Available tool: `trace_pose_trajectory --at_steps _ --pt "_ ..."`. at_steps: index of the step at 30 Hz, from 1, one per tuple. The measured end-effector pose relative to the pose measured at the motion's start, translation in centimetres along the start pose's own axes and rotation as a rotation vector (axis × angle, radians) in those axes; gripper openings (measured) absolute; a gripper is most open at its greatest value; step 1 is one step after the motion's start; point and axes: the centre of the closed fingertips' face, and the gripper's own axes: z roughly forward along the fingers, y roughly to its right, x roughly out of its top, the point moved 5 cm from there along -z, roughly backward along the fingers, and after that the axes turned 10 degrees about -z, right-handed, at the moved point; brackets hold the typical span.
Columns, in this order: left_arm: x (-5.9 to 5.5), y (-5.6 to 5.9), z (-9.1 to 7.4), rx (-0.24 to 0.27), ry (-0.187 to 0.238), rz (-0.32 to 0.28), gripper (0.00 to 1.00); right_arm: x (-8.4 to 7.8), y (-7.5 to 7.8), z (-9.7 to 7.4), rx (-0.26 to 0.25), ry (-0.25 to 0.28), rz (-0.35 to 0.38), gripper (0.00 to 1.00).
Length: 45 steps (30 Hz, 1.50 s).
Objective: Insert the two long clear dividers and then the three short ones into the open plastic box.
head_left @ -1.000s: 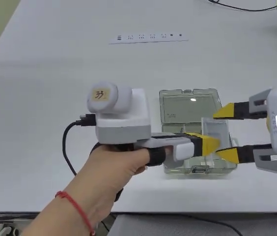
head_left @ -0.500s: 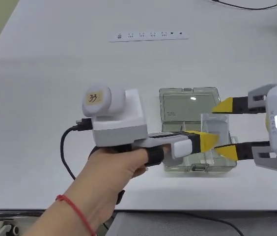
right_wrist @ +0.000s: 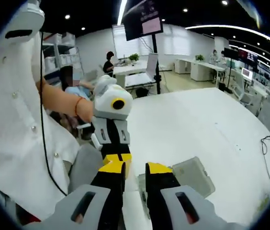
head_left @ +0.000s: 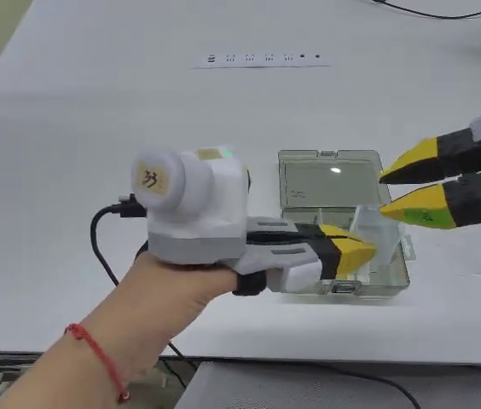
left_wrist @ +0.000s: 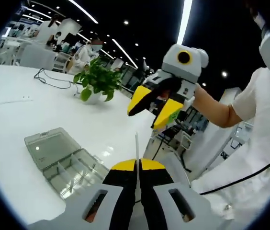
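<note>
The clear plastic box (head_left: 391,274) lies open on the white table, its lid (head_left: 330,181) folded back flat. My left gripper (head_left: 364,249) is shut on a short clear divider (head_left: 381,228), held just over the box's right part. Along the left gripper's own jaws (left_wrist: 137,163) the divider (left_wrist: 137,143) shows edge-on as a thin upright line. My right gripper (head_left: 383,194) hovers open above and right of the divider, with nothing between its jaws. The box (left_wrist: 73,167) has clear partitions standing inside it. From the right gripper (right_wrist: 135,167) I look at the left gripper (right_wrist: 117,157) and the lid (right_wrist: 195,175).
A white power strip (head_left: 262,60) lies far back on the table. A black cable (head_left: 104,247) trails from the left gripper toward the near table edge. A potted plant (left_wrist: 96,84) stands farther off beyond the box. People sit at desks in the background.
The right gripper, which had its wide jaws either side of the divider, has lifted up and to the right with its jaws closer together. The left gripper keeps the divider over the box.
</note>
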Motion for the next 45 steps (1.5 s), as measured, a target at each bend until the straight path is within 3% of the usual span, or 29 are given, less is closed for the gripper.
trace_pose_trajectory --at_steps 1,3,7,12,17,22,45 --pt "-0.2 0.2 -0.1 -0.014 -0.015 0.023 0.00 0.0 -0.3 0.0 0.048 0.002 0.009 0.14" --pt "-0.2 0.6 -0.3 -0.043 -0.014 0.081 0.00 -0.1 -0.2 0.1 0.077 -0.007 0.008 0.13" --pt "-0.3 1.0 -0.6 -0.074 -0.018 0.115 0.00 -0.5 -1.2 0.5 0.196 -0.047 -0.009 0.12" --pt "-0.4 1.3 -0.7 -0.091 -0.024 0.144 0.00 -1.1 -1.9 1.7 0.248 -0.113 -0.059 0.12" --pt "-0.5 1.6 -0.6 -0.106 -0.025 0.166 0.00 -1.1 -2.7 2.5 0.295 -0.133 -0.081 0.09" --pt "-0.6 1.8 -0.7 -0.114 -0.020 0.179 0.00 -1.3 -2.9 2.6 0.310 -0.150 -0.100 0.03" --pt "-1.7 2.2 -0.5 -0.056 -0.022 0.226 0.00 -1.0 -4.0 2.2 0.312 -0.162 -0.109 0.02"
